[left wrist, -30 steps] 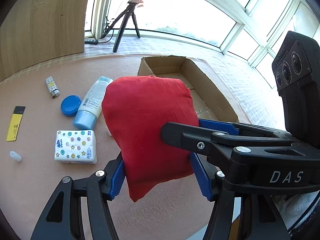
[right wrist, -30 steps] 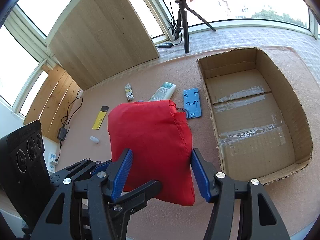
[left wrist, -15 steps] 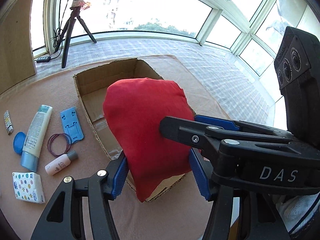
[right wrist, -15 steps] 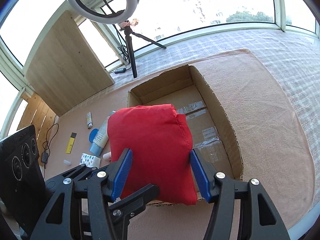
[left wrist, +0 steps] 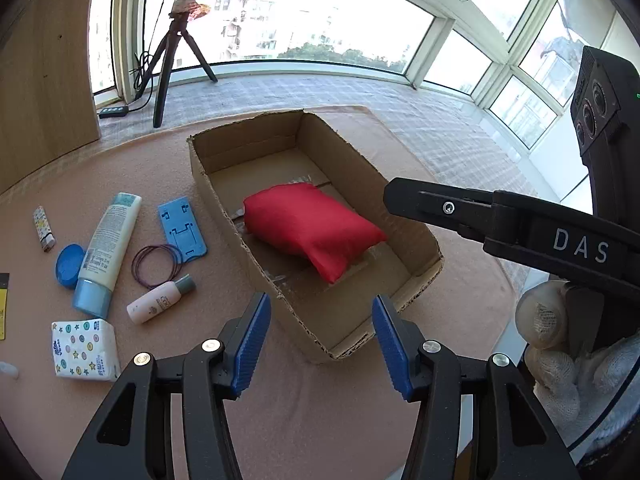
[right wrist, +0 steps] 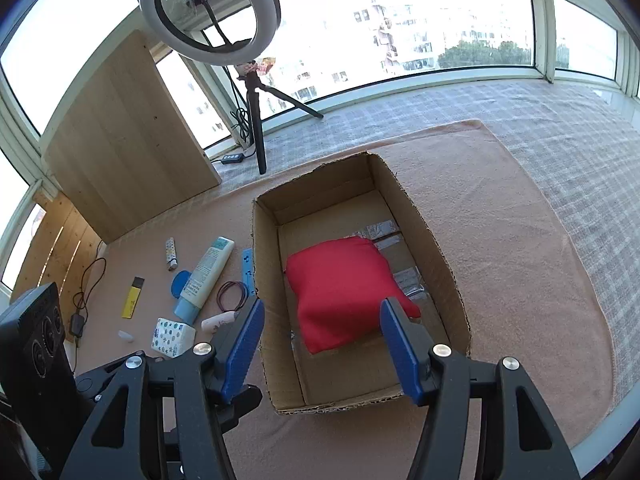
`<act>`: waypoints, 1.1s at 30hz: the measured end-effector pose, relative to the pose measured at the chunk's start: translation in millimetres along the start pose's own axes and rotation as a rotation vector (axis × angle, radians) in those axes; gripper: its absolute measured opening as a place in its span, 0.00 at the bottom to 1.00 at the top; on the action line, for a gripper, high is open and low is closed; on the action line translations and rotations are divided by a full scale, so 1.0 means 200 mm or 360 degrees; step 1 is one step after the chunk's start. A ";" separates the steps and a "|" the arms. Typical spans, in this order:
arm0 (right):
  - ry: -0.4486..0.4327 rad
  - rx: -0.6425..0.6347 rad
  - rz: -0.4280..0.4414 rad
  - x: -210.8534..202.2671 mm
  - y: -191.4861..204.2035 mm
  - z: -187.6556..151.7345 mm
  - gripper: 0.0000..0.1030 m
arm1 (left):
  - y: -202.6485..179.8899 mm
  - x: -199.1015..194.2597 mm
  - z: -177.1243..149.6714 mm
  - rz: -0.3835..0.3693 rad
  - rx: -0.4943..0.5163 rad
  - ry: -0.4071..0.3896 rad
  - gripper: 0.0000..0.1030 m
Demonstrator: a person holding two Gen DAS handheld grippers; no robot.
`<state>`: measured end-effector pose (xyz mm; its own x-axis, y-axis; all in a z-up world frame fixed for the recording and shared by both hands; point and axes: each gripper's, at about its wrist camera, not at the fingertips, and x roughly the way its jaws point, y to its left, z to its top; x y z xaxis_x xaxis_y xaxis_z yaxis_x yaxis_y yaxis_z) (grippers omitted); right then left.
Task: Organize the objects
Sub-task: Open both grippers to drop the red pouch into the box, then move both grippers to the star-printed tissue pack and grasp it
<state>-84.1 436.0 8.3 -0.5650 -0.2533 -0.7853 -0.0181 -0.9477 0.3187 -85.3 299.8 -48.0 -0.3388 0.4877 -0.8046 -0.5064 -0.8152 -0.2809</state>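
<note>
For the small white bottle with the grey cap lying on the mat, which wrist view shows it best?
The left wrist view. There the small bottle lies fully visible, grey cap and label print included, beside the purple hair ties. In the right wrist view it is smaller, and the blue pad of the right gripper covers its cap end.

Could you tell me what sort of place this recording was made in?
Probably a glazed balcony or sunroom at home, used for filming: wraparound windows facing apartment blocks, a ring light on a tripod, and a pink mat underfoot.
</note>
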 end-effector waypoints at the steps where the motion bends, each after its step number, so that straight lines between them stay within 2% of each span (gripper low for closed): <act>1: -0.0005 0.0011 0.0010 -0.01 0.02 -0.01 0.55 | 0.04 -0.03 -0.03 0.0007 0.0000 0.0003 0.55; 11: 0.0053 0.0090 0.0088 0.05 0.37 -0.25 0.55 | 0.60 -0.28 -0.31 0.0160 -0.0150 0.0055 0.55; 14: 0.0088 0.0098 0.0084 0.09 0.49 -0.33 0.55 | 0.82 -0.32 -0.36 0.0208 -0.0263 0.0076 0.55; 18: 0.0096 0.0091 0.0019 0.11 0.62 -0.42 0.55 | 1.05 -0.35 -0.34 0.0231 -0.0328 0.0074 0.55; 21: 0.0110 0.0109 0.0003 0.12 0.68 -0.46 0.55 | 1.14 -0.33 -0.28 0.0208 -0.0328 0.0085 0.55; 25: 0.0144 0.0091 -0.0008 0.15 0.70 -0.50 0.55 | 1.16 -0.24 -0.19 0.0220 -0.0318 0.0090 0.55; 33: 0.0198 -0.0014 -0.0007 0.16 0.65 -0.46 0.55 | 1.15 0.00 -0.10 0.0269 -0.0353 0.0167 0.54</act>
<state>-28.4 287.4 -25.3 -0.4581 -0.2710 -0.8466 -0.0127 -0.9503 0.3111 -185.2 106.4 -123.5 -0.3139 0.3139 -0.8961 -0.2602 -0.9361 -0.2367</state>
